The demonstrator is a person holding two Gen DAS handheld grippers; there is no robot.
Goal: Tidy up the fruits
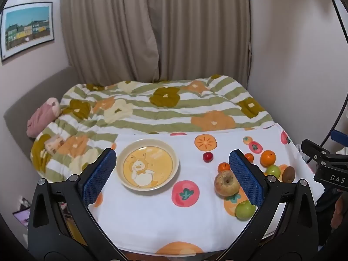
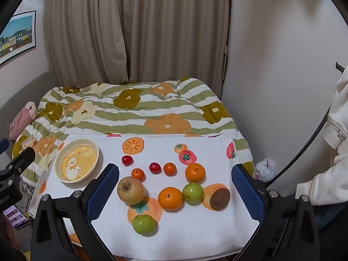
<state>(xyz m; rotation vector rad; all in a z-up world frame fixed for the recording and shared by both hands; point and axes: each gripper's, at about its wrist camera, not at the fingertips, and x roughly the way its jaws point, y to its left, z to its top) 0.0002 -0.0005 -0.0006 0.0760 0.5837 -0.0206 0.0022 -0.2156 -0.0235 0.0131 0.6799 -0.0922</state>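
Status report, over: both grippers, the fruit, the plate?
Left hand-held gripper open, right hand-held gripper open. Fruit loose on cloth. Plate holds nothing. Nothing blocking.

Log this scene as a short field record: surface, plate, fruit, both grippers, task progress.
surface: white fruit-print cloth, striped flowered quilt behind it
plate: duck-print plate, nothing in it, left of the fruit
fruit: yellowish apple, two green apples, kiwi, two large oranges, two small oranges, two small red fruits
left gripper: open, holding nothing
right gripper: open, holding nothing
progress: every fruit on the cloth, none plated
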